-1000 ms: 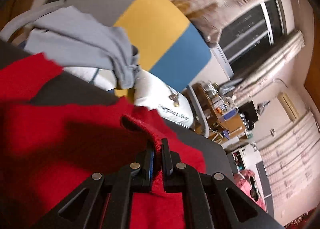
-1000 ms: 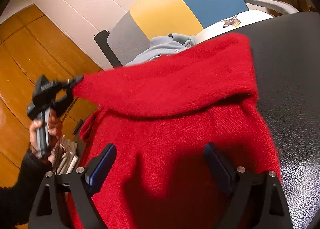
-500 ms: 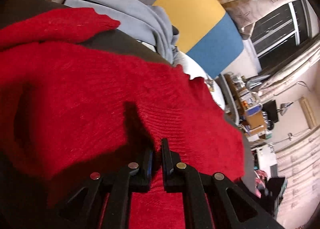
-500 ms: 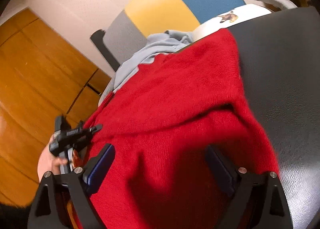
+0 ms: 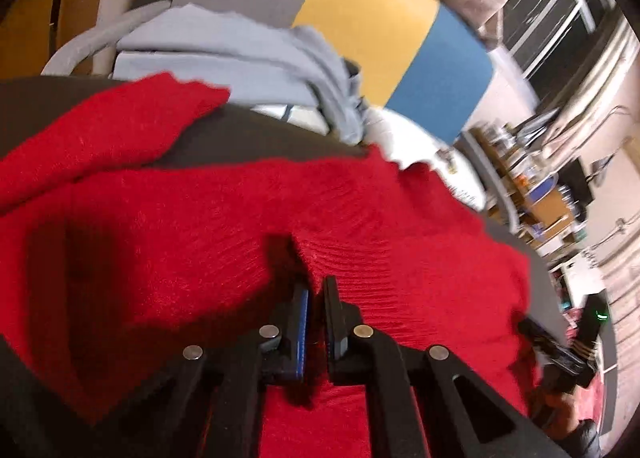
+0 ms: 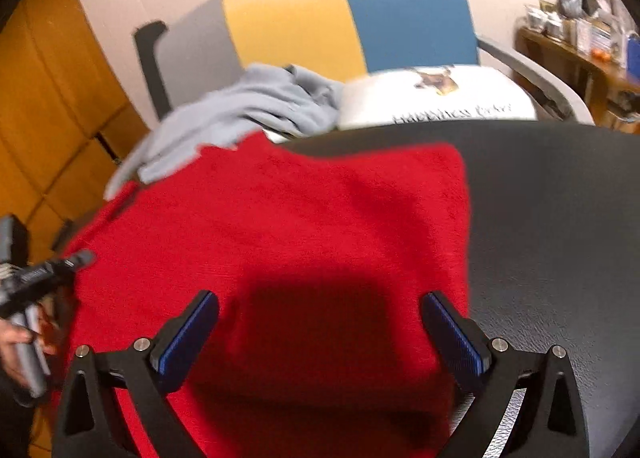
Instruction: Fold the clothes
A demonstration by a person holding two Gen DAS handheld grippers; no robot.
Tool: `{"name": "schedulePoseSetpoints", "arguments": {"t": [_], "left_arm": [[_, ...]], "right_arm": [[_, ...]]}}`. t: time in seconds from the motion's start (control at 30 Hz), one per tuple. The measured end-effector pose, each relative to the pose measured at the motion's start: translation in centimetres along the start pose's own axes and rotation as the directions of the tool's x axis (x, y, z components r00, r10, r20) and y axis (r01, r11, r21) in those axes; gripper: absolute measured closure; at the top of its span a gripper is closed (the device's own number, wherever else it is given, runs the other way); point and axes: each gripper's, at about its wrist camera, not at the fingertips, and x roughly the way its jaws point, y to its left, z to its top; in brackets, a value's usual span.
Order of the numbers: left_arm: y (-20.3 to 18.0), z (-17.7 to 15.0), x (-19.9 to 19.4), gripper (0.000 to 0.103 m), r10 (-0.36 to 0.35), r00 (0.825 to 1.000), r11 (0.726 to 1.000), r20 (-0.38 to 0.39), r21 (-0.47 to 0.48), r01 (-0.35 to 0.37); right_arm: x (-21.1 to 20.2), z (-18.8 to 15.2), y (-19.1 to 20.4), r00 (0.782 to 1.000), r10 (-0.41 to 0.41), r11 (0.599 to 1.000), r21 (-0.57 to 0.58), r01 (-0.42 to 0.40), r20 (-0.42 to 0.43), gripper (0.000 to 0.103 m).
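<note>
A red knitted sweater (image 5: 200, 218) lies spread over the dark table (image 5: 260, 134), with one sleeve running off to the far left. My left gripper (image 5: 316, 294) is shut on a pinch of the sweater's ribbed edge, low over the cloth. In the right wrist view the sweater (image 6: 320, 218) lies folded flat with a straight right edge. My right gripper (image 6: 318, 298) hovers over its near part with its jaws opening wide. The cloth lies under the gap and the pads (image 6: 452, 338) do not press on it. The left gripper (image 6: 76, 260) shows at the sweater's left edge, held by a hand.
A chair (image 6: 340, 10) with a grey, yellow and blue back stands behind the table (image 6: 560, 218). A pale grey garment (image 6: 248, 106) and a white printed cushion (image 6: 436, 98) lie on its seat. Wooden cupboards stand at the left, cluttered shelves at the right.
My left gripper came down with the sweater's edge, so the raised fold now lies flat on the table. My right gripper slid sideways over the cloth and its jaws spread wider.
</note>
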Motion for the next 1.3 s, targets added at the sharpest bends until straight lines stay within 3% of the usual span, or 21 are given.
{"name": "schedulePoseSetpoints", "arguments": {"t": [0.13,0.2,0.27,0.53,0.7,0.8,0.93,1.1,1.2,1.3], "left_arm": [[0.1,-0.5,-0.7,0.092,0.009,1.0,1.0,0.018,-0.024,-0.008],[0.1,-0.6,-1.7,0.079,0.026,0.998,0.999,0.048,-0.02,-0.025],[0.0,-0.6,-2.7,0.075,0.047,0.996,0.999,0.079,0.009,-0.048],[-1.4,-0.6,-2.7,0.073,0.009,0.998,0.998,0.054,0.059,-0.012],[-2.3,0.8,-2.7,0.073,0.029,0.997,0.99,0.065,0.134,-0.038],[-2.9,3.2,-2.4,0.07,0.013,0.996,0.986,0.083,0.162,-0.026],[-4.8,6.4,-0.1,0.064,0.003,0.998,0.965,0.062,0.263,-0.019],[-7.2,9.6,5.1,0.061,0.002,0.999,0.927,-0.046,0.376,0.015],[-7.6,11.2,7.9,0.061,-0.018,0.995,0.924,-0.098,0.378,0.054],[-8.0,12.1,10.2,0.06,-0.056,0.987,0.925,-0.154,0.365,0.109]], "right_arm": [[-0.4,-0.8,-0.2,1.0,0.001,1.0,-0.016,-0.001,0.021,0.0],[-0.6,-0.7,-0.3,1.0,0.004,1.0,-0.019,-0.003,0.021,0.0],[-0.7,-0.6,-0.6,1.0,0.012,1.0,-0.012,-0.011,0.021,0.0],[-1.6,-0.7,-2.0,0.991,0.121,0.99,0.062,-0.125,0.063,0.0],[-2.1,-0.4,-2.3,0.985,0.155,0.982,0.101,-0.162,0.074,0.0],[-3.0,1.7,-0.8,0.987,0.146,0.989,0.026,-0.149,0.07,0.01],[-2.2,7.3,2.0,0.974,0.216,0.972,-0.112,-0.208,0.07,0.012],[3.6,13.4,4.9,0.973,0.229,0.947,-0.224,-0.229,-0.029,0.02],[7.6,15.6,5.9,0.969,0.224,0.936,-0.255,-0.243,-0.099,0.033],[11.2,16.6,6.6,0.965,0.205,0.926,-0.287,-0.246,-0.165,0.036]]}}
